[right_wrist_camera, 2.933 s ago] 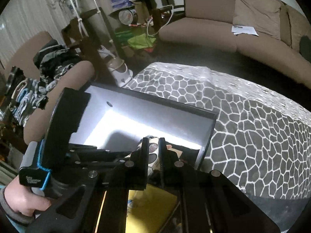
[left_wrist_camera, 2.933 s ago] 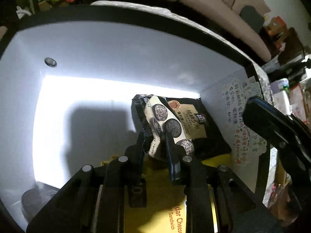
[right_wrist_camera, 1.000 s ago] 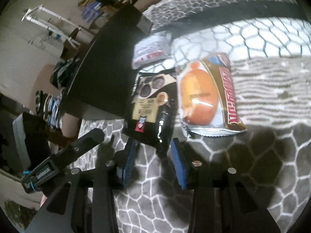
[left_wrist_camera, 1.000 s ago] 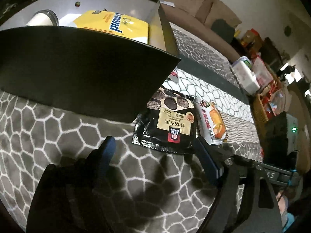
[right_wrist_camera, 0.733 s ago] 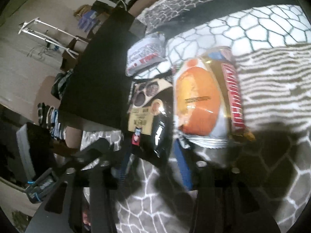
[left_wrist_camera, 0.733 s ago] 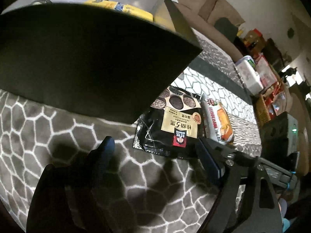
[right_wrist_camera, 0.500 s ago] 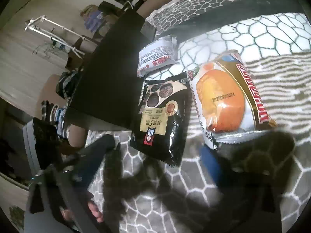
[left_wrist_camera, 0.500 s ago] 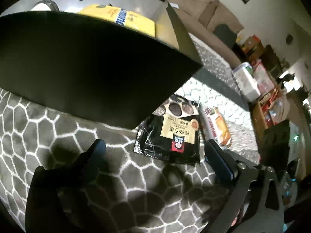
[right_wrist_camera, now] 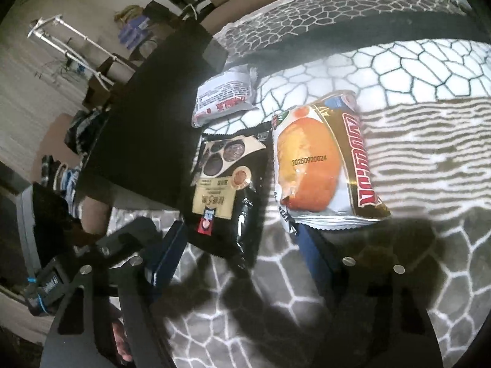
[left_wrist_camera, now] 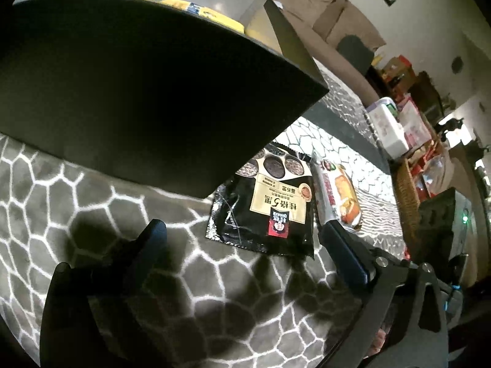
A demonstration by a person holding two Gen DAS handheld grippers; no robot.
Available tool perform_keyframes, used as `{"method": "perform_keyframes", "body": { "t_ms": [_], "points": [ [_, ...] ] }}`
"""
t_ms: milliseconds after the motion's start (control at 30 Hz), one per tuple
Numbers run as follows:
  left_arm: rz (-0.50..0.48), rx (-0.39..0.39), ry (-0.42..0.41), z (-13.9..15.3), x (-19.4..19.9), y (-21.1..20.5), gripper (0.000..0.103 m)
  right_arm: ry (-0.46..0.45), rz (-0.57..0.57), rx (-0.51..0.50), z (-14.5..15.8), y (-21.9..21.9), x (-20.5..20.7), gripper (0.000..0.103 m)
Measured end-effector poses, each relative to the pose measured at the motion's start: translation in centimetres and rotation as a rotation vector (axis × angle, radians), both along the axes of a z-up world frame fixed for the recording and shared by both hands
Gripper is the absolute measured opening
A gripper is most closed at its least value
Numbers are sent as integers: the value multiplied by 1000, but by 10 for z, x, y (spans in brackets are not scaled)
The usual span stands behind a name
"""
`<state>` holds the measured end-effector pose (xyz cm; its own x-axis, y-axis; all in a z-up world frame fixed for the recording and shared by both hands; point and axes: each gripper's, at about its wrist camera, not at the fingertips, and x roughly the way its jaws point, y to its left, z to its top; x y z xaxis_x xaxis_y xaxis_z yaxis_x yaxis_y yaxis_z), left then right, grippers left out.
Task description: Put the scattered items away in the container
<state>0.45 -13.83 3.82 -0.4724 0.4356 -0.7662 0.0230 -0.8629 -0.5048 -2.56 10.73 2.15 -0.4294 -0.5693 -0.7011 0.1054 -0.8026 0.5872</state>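
Note:
A black oat pouch (left_wrist_camera: pixel 270 202) (right_wrist_camera: pixel 224 190) lies flat on the honeycomb-patterned cloth (left_wrist_camera: pixel 92 202), beside the black box (left_wrist_camera: pixel 147 86). My left gripper (left_wrist_camera: pixel 245 245) hovers wide open just short of the pouch's near edge, holding nothing. My right gripper (right_wrist_camera: pixel 242 245) straddles the pouch's near end. Its jaws are closing, and the pads do not press on the pouch. An orange bun packet (right_wrist_camera: pixel 319 159) (left_wrist_camera: pixel 340 196) lies right of the pouch. A white-and-red packet (right_wrist_camera: pixel 224 98) sits behind it, against the box (right_wrist_camera: pixel 147 128).
A yellow package (left_wrist_camera: pixel 214 15) shows inside the box's white interior. A hand holds the left gripper's handle (right_wrist_camera: pixel 46 285) at the lower left of the right wrist view. A sofa (left_wrist_camera: pixel 322 12) and cluttered shelves (left_wrist_camera: pixel 408 128) lie beyond the table.
Both grippers have left the box and come down to the table. The left jaws spread wider. The right jaws opened wide from the pouch's corner and have since narrowed around its near end.

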Motion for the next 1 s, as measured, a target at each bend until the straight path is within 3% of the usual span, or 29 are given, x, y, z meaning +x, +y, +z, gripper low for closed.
{"method": "perform_keyframes", "body": {
  "t_ms": [33, 100, 233, 300, 433, 500, 567, 633, 733, 800, 833, 867, 900, 967, 1000],
  "points": [
    [-2, 6, -5, -1, -1, 1, 102, -7, 11, 0, -1, -3, -2, 67],
    [-10, 20, -16, -4, -4, 4, 102, -17, 33, 14, -3, -12, -5, 47],
    [-19, 12, -15, -3, -6, 12, 100, -23, 45, 11, -7, -19, -6, 33],
    [-23, 9, -13, -3, -7, 13, 100, -30, 43, 9, -9, -19, -7, 22],
    [-31, -11, -13, -4, -6, 17, 88, -26, 40, 5, -11, -17, -6, 16],
    [-36, -20, -15, -4, -6, 17, 75, -21, 39, 1, -11, -17, -5, 14],
    [-43, -20, -13, -3, -5, 18, 50, -15, 42, 5, -10, -18, -3, 14],
    [-50, -22, -16, -3, -5, 19, 40, -17, 48, 4, -8, -18, -2, 13],
    [-48, -20, -25, -3, -4, 17, 42, -30, 60, 12, -7, -17, -1, 14],
    [-26, -53, -23, 0, -2, 16, 58, -19, 51, 32, -2, -13, 2, 18],
    [-13, -92, -7, 5, 1, 16, 72, -12, 48, 42, 1, -10, 5, 24],
    [-8, -117, 8, 9, 4, 17, 82, 0, 46, 43, 6, -5, 8, 47],
    [-7, -135, 29, 13, 8, 18, 85, 14, 39, 43, 11, 0, 11, 75],
    [-18, -177, 93, 24, 19, 24, 103, 70, 19, 57, 25, 15, 20, 90],
    [-24, -194, 111, 27, 22, 28, 103, 86, 8, 84, 30, 22, 24, 96]
  ]
}}
